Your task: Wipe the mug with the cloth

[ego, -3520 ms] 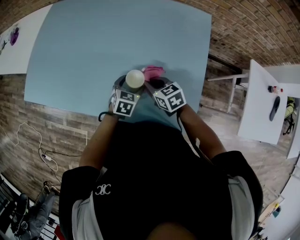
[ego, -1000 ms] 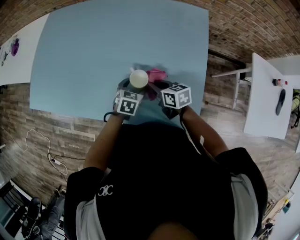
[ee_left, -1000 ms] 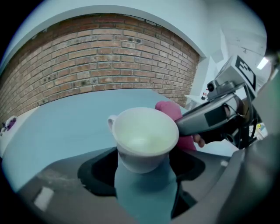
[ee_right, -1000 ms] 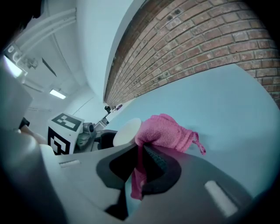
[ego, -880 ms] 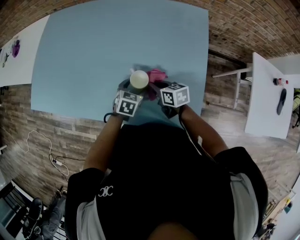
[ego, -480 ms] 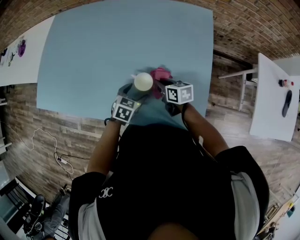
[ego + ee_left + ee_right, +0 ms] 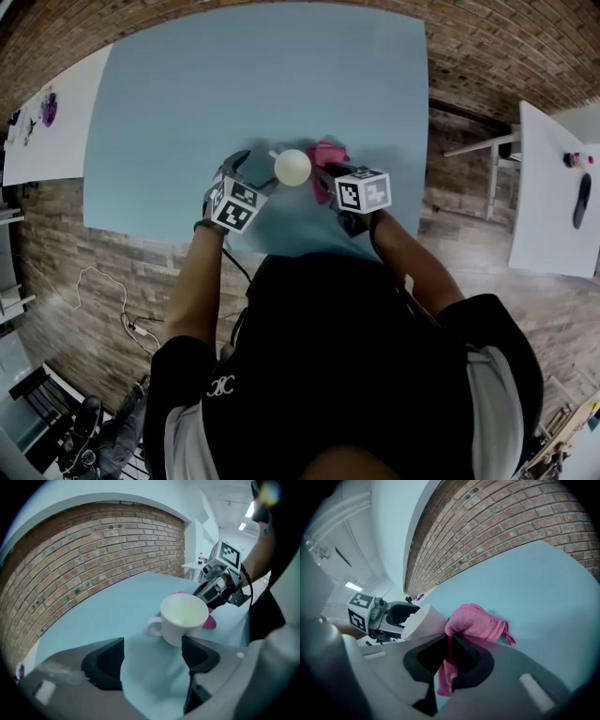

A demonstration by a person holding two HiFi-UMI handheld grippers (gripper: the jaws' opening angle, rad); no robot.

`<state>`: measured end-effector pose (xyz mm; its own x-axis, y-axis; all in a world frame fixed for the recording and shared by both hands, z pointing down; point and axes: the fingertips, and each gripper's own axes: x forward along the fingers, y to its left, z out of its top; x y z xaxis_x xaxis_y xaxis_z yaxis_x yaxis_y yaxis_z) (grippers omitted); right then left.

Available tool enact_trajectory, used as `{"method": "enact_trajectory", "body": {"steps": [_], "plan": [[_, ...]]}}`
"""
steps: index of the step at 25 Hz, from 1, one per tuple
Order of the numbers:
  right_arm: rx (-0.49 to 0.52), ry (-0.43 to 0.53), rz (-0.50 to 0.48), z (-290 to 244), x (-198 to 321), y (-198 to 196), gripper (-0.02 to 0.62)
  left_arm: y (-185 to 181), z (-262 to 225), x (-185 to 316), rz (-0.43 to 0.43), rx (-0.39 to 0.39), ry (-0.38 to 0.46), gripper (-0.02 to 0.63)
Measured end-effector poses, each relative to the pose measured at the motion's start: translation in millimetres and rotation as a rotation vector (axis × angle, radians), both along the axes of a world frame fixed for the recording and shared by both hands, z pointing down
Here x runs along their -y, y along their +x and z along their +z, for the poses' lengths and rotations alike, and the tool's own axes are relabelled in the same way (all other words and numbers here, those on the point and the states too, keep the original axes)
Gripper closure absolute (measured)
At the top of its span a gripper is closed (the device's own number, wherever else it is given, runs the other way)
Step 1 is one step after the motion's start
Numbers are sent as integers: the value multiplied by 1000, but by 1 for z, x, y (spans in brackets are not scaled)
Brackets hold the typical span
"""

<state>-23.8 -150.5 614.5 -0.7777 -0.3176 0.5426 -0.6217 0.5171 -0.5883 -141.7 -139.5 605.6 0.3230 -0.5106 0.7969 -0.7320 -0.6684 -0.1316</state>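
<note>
A white mug (image 7: 292, 167) stands on the blue table (image 7: 187, 112), its handle toward the far left. My left gripper (image 7: 249, 174) sits just left of it, open, with only table between its jaws; in the left gripper view the mug (image 7: 183, 618) stands just beyond the tips of the left gripper (image 7: 152, 654). My right gripper (image 7: 325, 180) is shut on a pink cloth (image 7: 328, 153) at the mug's right. In the right gripper view the cloth (image 7: 476, 620) bunches past the right gripper (image 7: 451, 643), against the mug (image 7: 423, 620).
The table's near edge (image 7: 281, 246) runs just under both grippers. White tables stand off to the left (image 7: 47, 122) and to the right (image 7: 548, 187), the right one carrying a dark object (image 7: 581, 200). Brick floor surrounds them, with a cable (image 7: 112, 291) at the left.
My left gripper has slid left, away from the mug, and rolled. The mug and the right gripper with the cloth have stayed about where they were.
</note>
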Motion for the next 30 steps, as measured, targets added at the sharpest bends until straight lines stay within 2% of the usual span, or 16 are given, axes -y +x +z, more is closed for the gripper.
{"method": "enact_trajectory", "body": {"steps": [4, 7, 9, 17, 19, 21, 26, 28, 30], "plan": [[-20, 13, -8, 1, -1, -1, 557, -1, 4, 6, 175, 113, -25, 196], [-26, 19, -9, -1, -3, -1, 557, 11, 6, 5, 275, 137, -41, 189], [-26, 30, -9, -7, -4, -2, 557, 16, 8, 5, 297, 142, -45, 190], [72, 74, -29, -51, -17, -5, 557, 28, 10, -4, 232, 48, -57, 221], [59, 58, -41, -42, -24, -9, 557, 32, 12, -8, 222, 32, -58, 247], [34, 36, -54, -28, -30, -13, 557, 36, 14, -9, 204, 21, -55, 203], [-4, 30, -77, -18, -35, -14, 557, 37, 15, -8, 164, 18, -62, 211], [11, 59, -73, -31, -31, -13, 557, 37, 15, -9, 146, 19, -68, 228], [38, 90, -63, -45, -25, -14, 557, 35, 14, -10, 126, 19, -66, 283]]}}
